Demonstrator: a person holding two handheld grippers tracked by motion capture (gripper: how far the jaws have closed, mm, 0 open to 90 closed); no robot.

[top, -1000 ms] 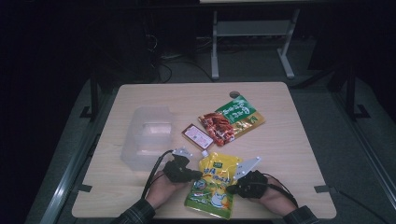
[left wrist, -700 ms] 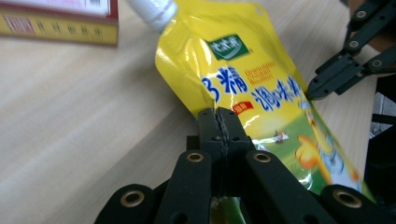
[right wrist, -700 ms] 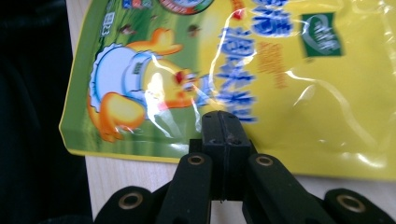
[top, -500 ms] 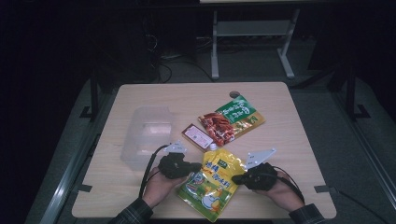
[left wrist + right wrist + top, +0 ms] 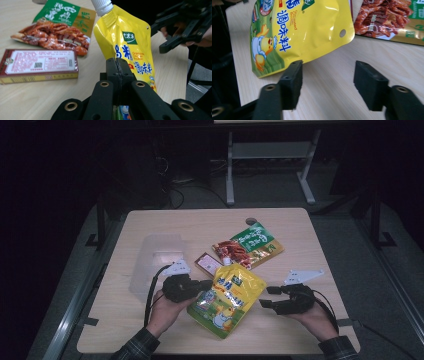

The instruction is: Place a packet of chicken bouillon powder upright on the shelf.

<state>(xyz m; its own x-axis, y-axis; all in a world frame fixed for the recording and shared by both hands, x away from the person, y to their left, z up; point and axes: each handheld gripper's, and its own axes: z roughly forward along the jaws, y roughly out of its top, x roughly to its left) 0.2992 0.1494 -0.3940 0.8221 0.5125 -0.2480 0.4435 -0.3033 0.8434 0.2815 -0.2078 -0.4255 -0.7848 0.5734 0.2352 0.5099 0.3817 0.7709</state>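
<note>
The left tool [image 5: 202, 287] is squeezed tight on the edge of the yellow spout pouch [image 5: 227, 297] and holds it up, tilted, just above the bench [image 5: 165, 220]. The right tool [image 5: 267, 297] has just been opening; its jaws now stand wide apart with nothing between them, and one jaw sits just beside the pouch's edge.

To do this step well, the left tool should keep a firm pinch and lift slowly, so the floppy pouch does not slip or swing. It looks best to carry it over to the clear plastic box [image 5: 157, 262] without bumping the small red carton [image 5: 209, 264] or the green snack bag [image 5: 250, 247].

The part of the pouch inside the left tool's jaws is hidden. The clear box is faint and hard to make out. The room behind the bench is too dark to tell.
</note>
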